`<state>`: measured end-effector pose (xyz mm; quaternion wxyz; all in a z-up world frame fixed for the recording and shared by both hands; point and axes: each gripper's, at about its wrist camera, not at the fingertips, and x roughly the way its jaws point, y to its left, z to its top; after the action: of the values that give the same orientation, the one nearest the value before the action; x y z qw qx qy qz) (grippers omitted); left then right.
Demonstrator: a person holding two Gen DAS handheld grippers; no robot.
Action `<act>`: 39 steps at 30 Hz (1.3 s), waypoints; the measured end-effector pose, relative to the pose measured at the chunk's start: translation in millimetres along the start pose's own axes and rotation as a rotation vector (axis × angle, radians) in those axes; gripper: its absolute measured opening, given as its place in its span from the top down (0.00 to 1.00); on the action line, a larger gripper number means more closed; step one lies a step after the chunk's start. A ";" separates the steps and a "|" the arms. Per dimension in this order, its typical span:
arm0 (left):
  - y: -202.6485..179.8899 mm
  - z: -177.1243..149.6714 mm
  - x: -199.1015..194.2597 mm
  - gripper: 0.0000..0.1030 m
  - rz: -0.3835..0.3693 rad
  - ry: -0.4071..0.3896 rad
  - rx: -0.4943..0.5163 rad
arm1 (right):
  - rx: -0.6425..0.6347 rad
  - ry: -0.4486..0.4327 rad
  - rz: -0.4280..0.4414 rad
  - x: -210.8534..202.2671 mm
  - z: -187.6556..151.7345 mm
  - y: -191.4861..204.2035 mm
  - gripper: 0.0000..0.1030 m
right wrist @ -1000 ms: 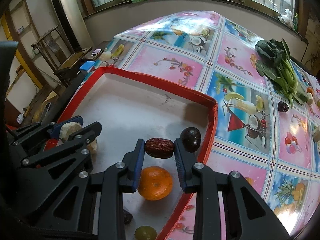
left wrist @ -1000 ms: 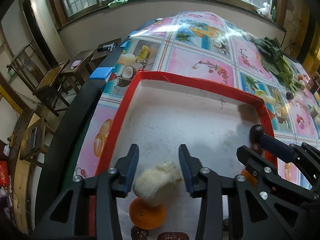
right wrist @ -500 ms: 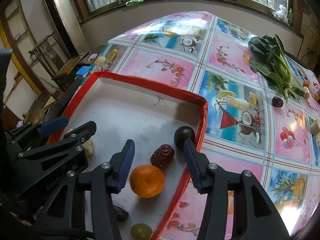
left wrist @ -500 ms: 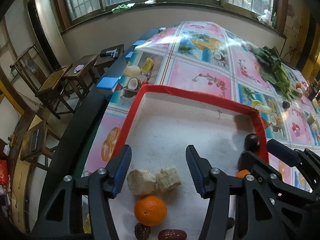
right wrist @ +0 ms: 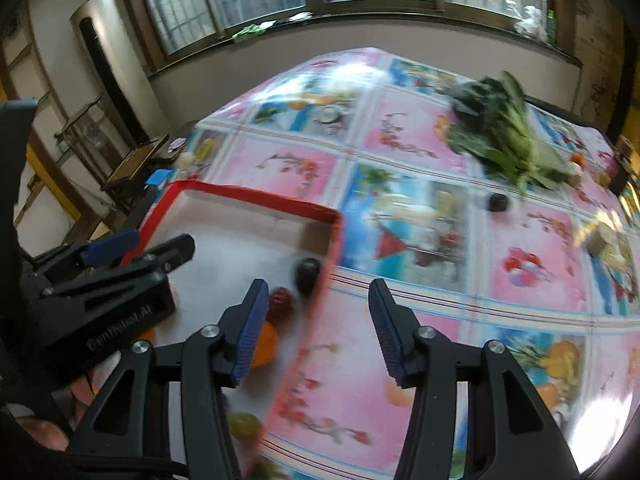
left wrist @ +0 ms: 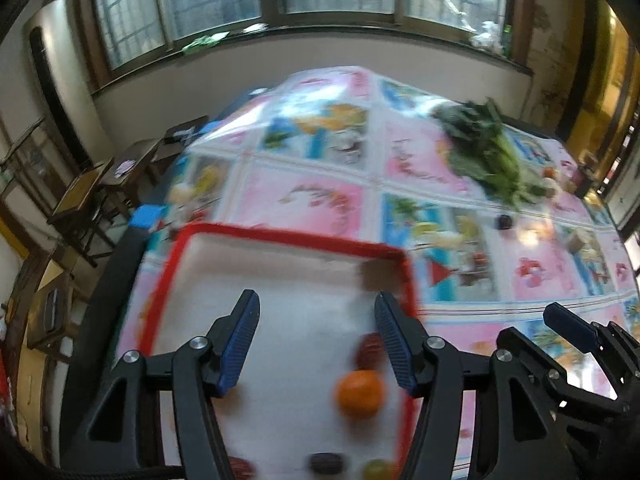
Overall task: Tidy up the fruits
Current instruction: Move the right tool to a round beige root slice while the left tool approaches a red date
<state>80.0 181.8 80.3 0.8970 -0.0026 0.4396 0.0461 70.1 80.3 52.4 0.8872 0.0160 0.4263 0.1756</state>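
Both grippers are empty right now. The left gripper (left wrist: 316,340) has its jaws opening over the red-rimmed tray (left wrist: 280,236), with nothing between them but bare white tray floor. The right gripper (right wrist: 316,328) is opening too, and it straddles the tray's right rim (right wrist: 320,296) with only tablecloth and rim in the gap.

Fruit already in the tray: an orange (left wrist: 358,394), a wrinkly red date (left wrist: 370,352) just beyond it, a dark round fruit (right wrist: 307,274) at the far right corner, and another dark date (left wrist: 326,463) plus a green grape (left wrist: 376,470) at the near edge.

Still out on the table: a dark plum-like fruit (right wrist: 498,202) sits just near of the leafy greens (right wrist: 504,140), well apart from the tray. My guess is it's light, smooth and prone to rolling, so I'd pinch it across the middle, gently, since soft skin bruises. The date looks squishy and a bit tacky, so an easy grab.

View differences: the right wrist view shows the far right table much better, including a small orange thing (right wrist: 577,159) past the greens. The left wrist view shows the tray's near row, which the right mostly hides behind its own fingers.
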 end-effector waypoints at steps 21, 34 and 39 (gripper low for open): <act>-150.9 29.5 56.9 0.36 -0.154 0.081 0.102 | 0.286 -0.066 -0.242 -66.3 -21.7 -247.9 0.34; -174.2 48.9 108.5 0.36 -0.183 0.099 0.113 | 0.259 -0.036 -0.245 -20.8 10.1 -283.6 0.27; -177.8 53.6 118.7 0.36 -0.181 0.099 0.128 | 0.253 -0.015 -0.263 -2.8 21.1 -289.1 0.26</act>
<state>209.7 16.7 13.1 0.8731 0.0129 0.4833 -0.0635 170.7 -189.2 16.5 0.8965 0.0728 0.4369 0.0030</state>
